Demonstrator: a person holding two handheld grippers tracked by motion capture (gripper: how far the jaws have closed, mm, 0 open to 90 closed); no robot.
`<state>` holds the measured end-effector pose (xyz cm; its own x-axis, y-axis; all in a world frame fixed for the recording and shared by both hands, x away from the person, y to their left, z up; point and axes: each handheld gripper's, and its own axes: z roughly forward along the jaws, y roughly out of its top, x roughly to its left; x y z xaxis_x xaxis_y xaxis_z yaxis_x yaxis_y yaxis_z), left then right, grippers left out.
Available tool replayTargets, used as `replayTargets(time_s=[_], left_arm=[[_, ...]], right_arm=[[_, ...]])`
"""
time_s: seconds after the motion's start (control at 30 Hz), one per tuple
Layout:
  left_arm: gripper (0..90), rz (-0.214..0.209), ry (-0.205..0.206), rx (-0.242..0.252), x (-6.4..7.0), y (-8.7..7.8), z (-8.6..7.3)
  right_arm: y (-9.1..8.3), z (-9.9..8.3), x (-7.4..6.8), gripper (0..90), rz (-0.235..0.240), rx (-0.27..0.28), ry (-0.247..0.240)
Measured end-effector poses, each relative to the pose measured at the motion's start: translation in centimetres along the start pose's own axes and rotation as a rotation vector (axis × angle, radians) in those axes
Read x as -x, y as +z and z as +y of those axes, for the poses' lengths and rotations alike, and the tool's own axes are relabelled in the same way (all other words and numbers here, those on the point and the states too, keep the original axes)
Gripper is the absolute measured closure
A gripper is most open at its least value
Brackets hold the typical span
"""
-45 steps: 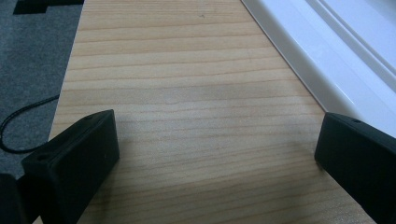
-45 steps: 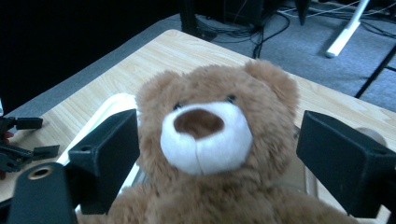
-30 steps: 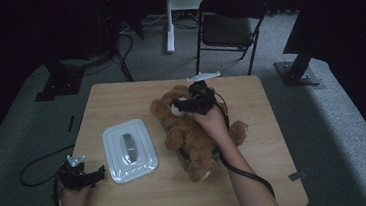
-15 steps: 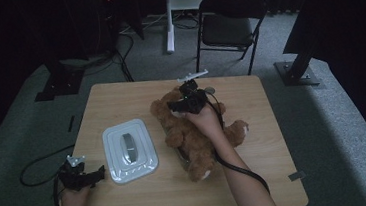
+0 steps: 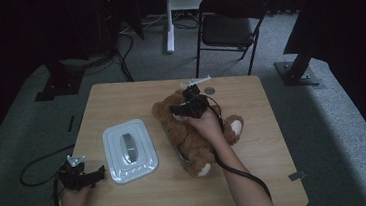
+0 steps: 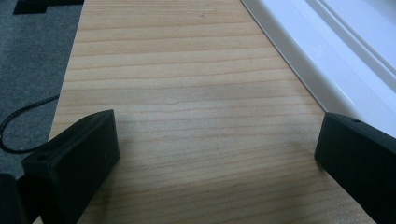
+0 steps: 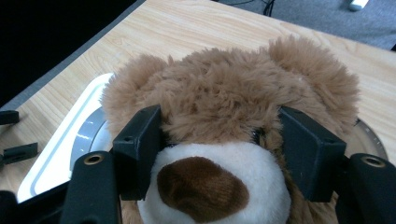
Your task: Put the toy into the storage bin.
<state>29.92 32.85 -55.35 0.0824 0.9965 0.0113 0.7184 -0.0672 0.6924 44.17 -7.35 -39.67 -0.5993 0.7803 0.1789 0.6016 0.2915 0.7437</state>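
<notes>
Your right gripper [image 7: 219, 154] has slid up the teddy bear [image 5: 193, 132] — now it squeezes the bear's face. Your left gripper [image 6: 219, 154] stays wide apart beside the white lid [image 5: 130, 150].

— Obstacles on the table [image 5: 120, 96]?
— A brown teddy bear [image 5: 188, 132] lies across the middle. Just beside it on its left sits a white lidded container [image 5: 129, 150]. A small round grey object [image 5: 209, 90] lies near the far edge.
— Passage between bear and container?
— A narrow strip of bare wood, no more.
— Open room?
— The far left corner and the whole right side are bare. So is the near edge.
— At the left gripper [image 6: 215, 149]?
— Bare wood between its parted jaws; the container's rim stands just beside the right jaw.
— Behind the table?
— A folding chair [image 5: 229, 26], well apart.
</notes>
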Motion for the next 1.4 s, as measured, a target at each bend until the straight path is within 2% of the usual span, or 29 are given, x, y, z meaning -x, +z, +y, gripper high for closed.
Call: replayTargets(time_s=[0.17,0.37,0.43,0.53,0.57,0.6,0.77,0.87,1.03,1.1,1.2,1.4], left_arm=[[0.5,0.000,0.000,0.000,0.0,0.0,0.0],[0.6,0.000,0.000,0.000,0.0,0.0,0.0],[0.6,0.000,0.000,0.000,0.0,0.0,0.0],[0.6,0.000,0.000,0.000,0.0,0.0,0.0],[0.6,0.000,0.000,0.000,0.0,0.0,0.0],[0.6,0.000,0.000,0.000,0.0,0.0,0.0],[0.6,0.000,0.000,0.000,0.0,0.0,0.0],[0.6,0.000,0.000,0.000,0.0,0.0,0.0],[0.6,0.000,0.000,-0.001,0.0,0.0,0.0],[0.6,0.000,0.000,0.000,0.0,0.0,0.0],[0.6,0.000,0.000,0.000,0.0,0.0,0.0],[0.6,0.000,0.000,0.000,0.0,0.0,0.0]], right_arm=[[0.5,-0.4,0.5,33.2,0.014,-0.024,0.036],[0.7,-0.4,0.6,33.1,0.014,-0.035,0.052],[1.0,-0.6,0.9,33.4,0.029,-0.050,0.072],[1.4,-0.8,0.9,33.4,0.027,-0.064,0.071],[1.7,-0.9,0.9,33.3,0.018,-0.079,0.065],[2.4,-1.2,0.5,33.0,-0.011,-0.101,0.045],[3.7,-1.4,-0.2,32.1,-0.043,-0.162,0.016],[3.7,-1.4,-0.6,31.6,-0.059,-0.158,0.005],[2.8,-1.2,-0.8,31.7,-0.064,-0.129,0.015],[2.2,-0.9,-1.1,31.8,-0.069,-0.127,-0.005],[0.8,-0.4,-1.6,31.7,-0.038,-0.103,-0.014],[-2.2,0.4,-1.9,30.5,-0.011,-0.037,-0.019]])
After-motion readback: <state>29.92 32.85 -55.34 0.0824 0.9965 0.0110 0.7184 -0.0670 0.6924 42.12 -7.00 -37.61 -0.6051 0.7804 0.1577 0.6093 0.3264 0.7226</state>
